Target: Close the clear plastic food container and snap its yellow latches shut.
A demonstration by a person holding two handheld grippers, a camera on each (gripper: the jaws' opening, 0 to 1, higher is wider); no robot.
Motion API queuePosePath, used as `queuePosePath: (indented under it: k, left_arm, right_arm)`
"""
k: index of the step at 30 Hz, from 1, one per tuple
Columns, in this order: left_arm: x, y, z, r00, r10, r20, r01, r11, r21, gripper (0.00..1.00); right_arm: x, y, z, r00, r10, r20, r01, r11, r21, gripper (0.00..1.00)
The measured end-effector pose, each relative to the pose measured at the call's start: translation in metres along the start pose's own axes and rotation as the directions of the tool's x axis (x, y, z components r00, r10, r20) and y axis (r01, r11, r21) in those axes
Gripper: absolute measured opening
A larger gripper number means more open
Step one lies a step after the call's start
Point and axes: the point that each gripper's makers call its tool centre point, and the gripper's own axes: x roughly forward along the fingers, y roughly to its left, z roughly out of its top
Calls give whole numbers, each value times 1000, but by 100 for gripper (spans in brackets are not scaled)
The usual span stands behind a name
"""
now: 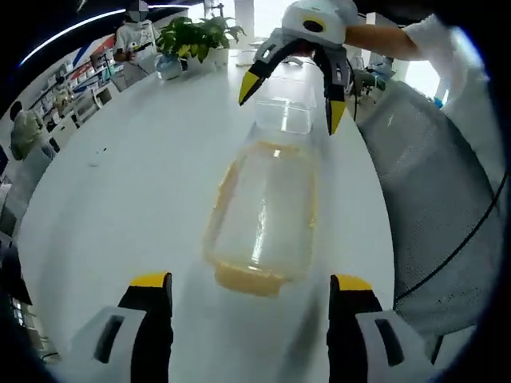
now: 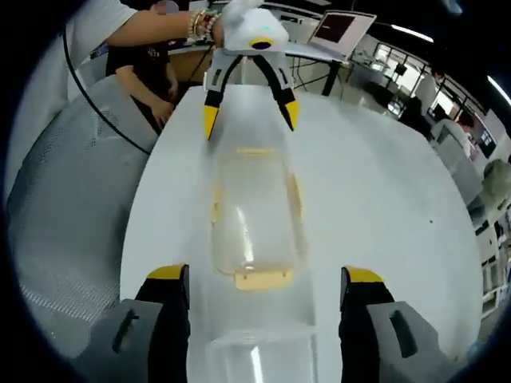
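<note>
— Starting with the left gripper view: what is seen?
— A clear plastic food container (image 1: 262, 215) is seen lying on the white table (image 1: 120, 199) at the centre of the frame, with a yellow latch (image 1: 249, 279) at its near end. The left gripper (image 1: 249, 289) is shown at the bottom edge, its jaws spread wide and nothing held between them. The right gripper (image 1: 291, 96) is seen at the upper centre, jaws parted, over the container's far end. A potted plant (image 1: 196, 36) is placed at the upper left.
— And the right gripper view?
— The container (image 2: 255, 215) is again found mid-frame on the table (image 2: 383, 183), a yellow latch (image 2: 262, 279) at its near end. The right gripper (image 2: 263, 279) is shown at the bottom, jaws wide and empty. The left gripper (image 2: 249, 113) is seen at the top centre, jaws apart, beyond the far end. A laptop (image 2: 339, 32) is set at the upper right.
</note>
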Motion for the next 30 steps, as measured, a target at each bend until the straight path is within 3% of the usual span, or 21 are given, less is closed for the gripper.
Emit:
queuePosePath:
  k: [3,6,10,16,19,26,30]
  left_arm:
    - [7,-4,-3,999,-33,-31,34,999,38,69]
    - [11,-16,3,993,-114,-1,114,993,34,64]
    - [13,-7,4,996,-89,-10,89,995,37,60]
    - [14,-13,-1,990,-131,-53,135,987,92,53]
    - [14,-9,-4,991,-116,-69,123,986,109,53]
    - [15,-8,2,992,-114,-57,120,984,129,47]
    - [16,-7,0,990,-118,-78,128,981,143,42]
  right_arm:
    - [6,1,-4,1000,21,-17,-21,1000,-4,69]
    - [11,1,-7,999,34,-35,-35,999,-6,68]
    - [16,-1,-11,998,46,-53,-47,999,-7,64]
    - [23,-1,-15,995,63,-78,-64,998,-7,61]
    - [26,-1,-14,995,65,-81,-66,998,-9,61]
    - [34,-1,-15,993,70,-96,-71,997,-11,57]
    - [36,-2,-18,992,72,-106,-74,997,-12,55]
